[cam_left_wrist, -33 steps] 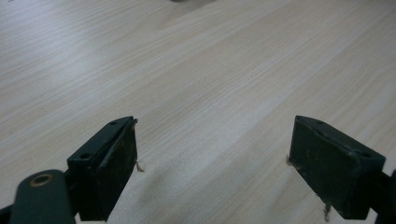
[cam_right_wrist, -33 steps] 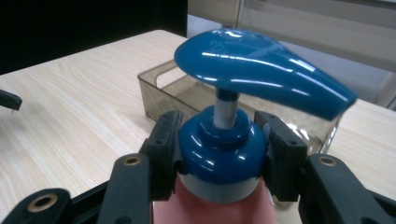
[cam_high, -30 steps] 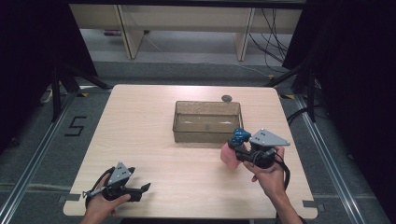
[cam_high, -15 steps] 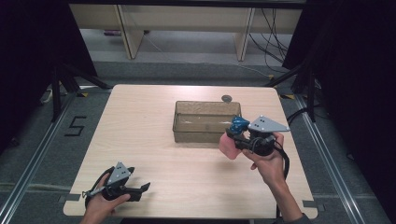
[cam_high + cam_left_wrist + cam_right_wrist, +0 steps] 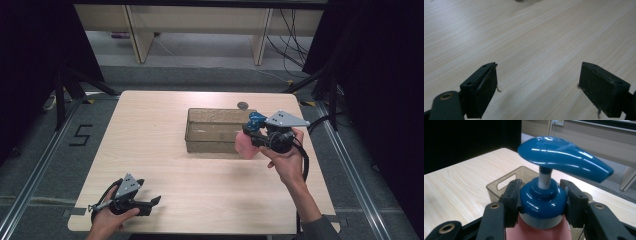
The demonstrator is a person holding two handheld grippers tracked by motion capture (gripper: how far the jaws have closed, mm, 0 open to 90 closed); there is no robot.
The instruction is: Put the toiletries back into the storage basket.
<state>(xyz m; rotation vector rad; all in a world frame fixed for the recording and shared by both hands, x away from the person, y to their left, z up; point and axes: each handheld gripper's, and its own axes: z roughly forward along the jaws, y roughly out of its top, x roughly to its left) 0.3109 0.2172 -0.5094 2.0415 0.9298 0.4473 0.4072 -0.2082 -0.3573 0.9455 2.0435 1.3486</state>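
Note:
My right gripper (image 5: 252, 134) is shut on a pink pump bottle (image 5: 245, 144) with a blue pump head (image 5: 564, 155); its pads clamp the blue collar (image 5: 542, 203) just under the pump. The bottle hangs in the air at the right end of a clear brown bin (image 5: 202, 131) in the middle of the table, its body over the bin's near right corner. In the right gripper view the bin (image 5: 506, 181) lies behind the bottle. My left gripper (image 5: 152, 201) rests low near the table's front left edge, open, with bare wood between its fingers (image 5: 482, 87).
A small dark round object (image 5: 243, 105) lies on the table just behind the bin. The wooden table (image 5: 150, 150) has open surface to the left and front of the bin. Shelving legs and cables stand on the floor beyond the far edge.
My right hand has lifted the pump bottle and carried it away from the person, up against the bin's right end. The left gripper has stayed where it was.

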